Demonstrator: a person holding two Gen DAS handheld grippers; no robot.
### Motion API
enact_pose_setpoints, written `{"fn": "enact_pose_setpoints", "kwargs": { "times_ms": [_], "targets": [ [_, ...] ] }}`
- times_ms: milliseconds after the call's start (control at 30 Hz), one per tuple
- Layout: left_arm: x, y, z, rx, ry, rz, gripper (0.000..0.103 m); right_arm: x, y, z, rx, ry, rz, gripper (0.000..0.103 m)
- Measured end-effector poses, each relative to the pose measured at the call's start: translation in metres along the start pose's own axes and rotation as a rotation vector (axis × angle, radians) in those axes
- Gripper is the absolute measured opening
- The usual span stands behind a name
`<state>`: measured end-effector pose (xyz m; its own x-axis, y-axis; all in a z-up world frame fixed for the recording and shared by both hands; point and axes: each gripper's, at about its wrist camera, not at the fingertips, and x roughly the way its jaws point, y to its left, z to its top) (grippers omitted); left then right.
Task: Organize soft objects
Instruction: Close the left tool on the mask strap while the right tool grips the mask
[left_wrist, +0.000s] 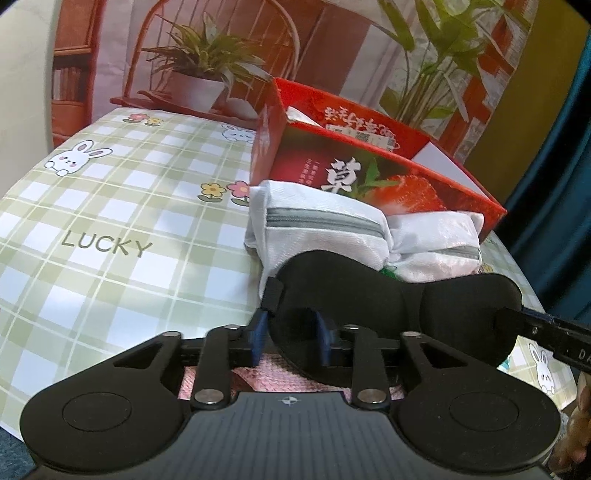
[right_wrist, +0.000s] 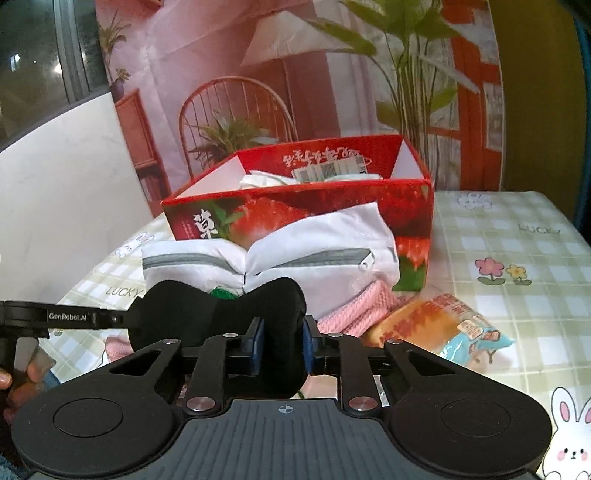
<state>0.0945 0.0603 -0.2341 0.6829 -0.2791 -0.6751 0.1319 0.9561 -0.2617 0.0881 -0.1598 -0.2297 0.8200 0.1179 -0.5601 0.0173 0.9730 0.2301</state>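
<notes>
"GenRobot.AI" gripper (right_wrist: 282, 341) on eye mask (right_wrist: 221, 314)

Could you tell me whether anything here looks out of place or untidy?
The white zippered pouches slump against the outside of the red strawberry box rather than inside it. A pink knitted cloth lies crumpled beside a snack packet. Both grippers pinch one black eye mask.

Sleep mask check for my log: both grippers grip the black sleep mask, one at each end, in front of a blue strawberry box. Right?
Not quite: the strawberry box is red, as the right wrist view shows. The left gripper and right gripper do grip the black sleep mask, one at each end.
</notes>
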Motion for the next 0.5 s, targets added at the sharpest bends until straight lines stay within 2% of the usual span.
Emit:
{"fn": "enact_pose_setpoints", "kwargs": {
  "times_ms": [100, 333, 400, 500],
  "targets": [
    [0.003, 0.0, -0.002, 0.024, -0.001, 0.014, 0.041, 0.001, -0.003, -0.002, 0.012, 0.006, -0.008, 0.018],
    [0.005, 0.0, 0.005, 0.058, -0.052, 0.031, 0.068, 0.006, -0.005, -0.008, 0.012, 0.013, -0.018, 0.017],
    [0.011, 0.001, 0.009, 0.047, -0.037, 0.005, 0.069, 0.008, -0.006, -0.009, 0.019, 0.018, -0.022, 0.017],
    [0.023, 0.008, 0.014, -0.011, 0.007, -0.078, 0.069, 0.01, -0.009, -0.011, 0.027, 0.024, -0.026, 0.017]
  ]
}}
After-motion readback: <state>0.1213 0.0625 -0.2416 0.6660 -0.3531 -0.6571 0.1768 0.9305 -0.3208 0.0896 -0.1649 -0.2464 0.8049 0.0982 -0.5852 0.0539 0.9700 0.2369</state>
